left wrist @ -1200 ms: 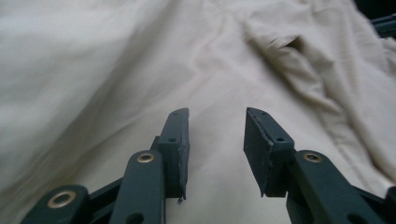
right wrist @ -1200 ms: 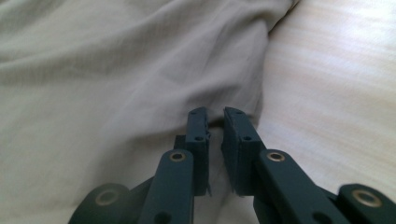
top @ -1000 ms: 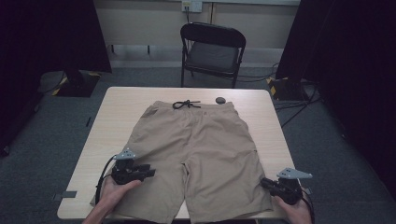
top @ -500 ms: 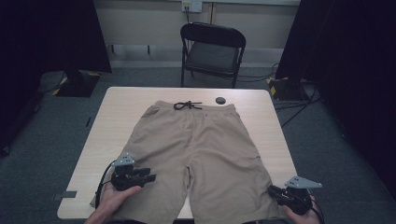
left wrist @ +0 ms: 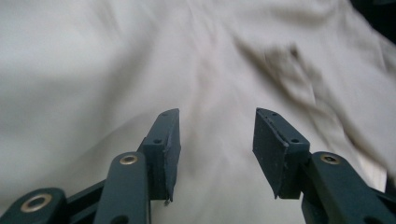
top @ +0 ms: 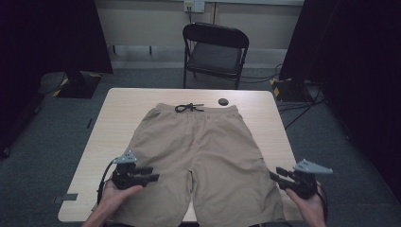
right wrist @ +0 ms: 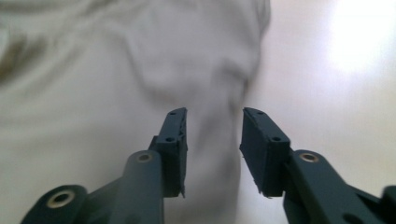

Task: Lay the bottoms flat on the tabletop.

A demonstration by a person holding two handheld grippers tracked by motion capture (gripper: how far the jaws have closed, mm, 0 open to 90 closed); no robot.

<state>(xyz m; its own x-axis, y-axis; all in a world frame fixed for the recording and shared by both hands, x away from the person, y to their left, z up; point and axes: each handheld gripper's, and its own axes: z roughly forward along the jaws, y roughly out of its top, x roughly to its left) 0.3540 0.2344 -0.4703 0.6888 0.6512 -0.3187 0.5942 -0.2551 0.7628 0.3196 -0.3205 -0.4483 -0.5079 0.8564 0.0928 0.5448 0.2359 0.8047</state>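
Khaki drawstring shorts [top: 203,156] flat on wooden table [top: 118,113], waistband far, soft and limp, best pinched at hem corners; left gripper [top: 153,174] and right gripper [top: 275,174] just opening, jaws parted, nothing between.

The table [top: 118,113] is light wood with rounded corners and it stands on a dark grey carpet floor [top: 42,142]. Behind the far edge of the table there is a black folding chair [top: 213,52], which faces the table, and behind the chair a pale wall [top: 142,23] with a socket [top: 194,5] near the top. On the table, close to its far edge and a little to the right, lies a small round black thing [top: 223,101]; cables [top: 295,111] run over the floor to the right of the table.
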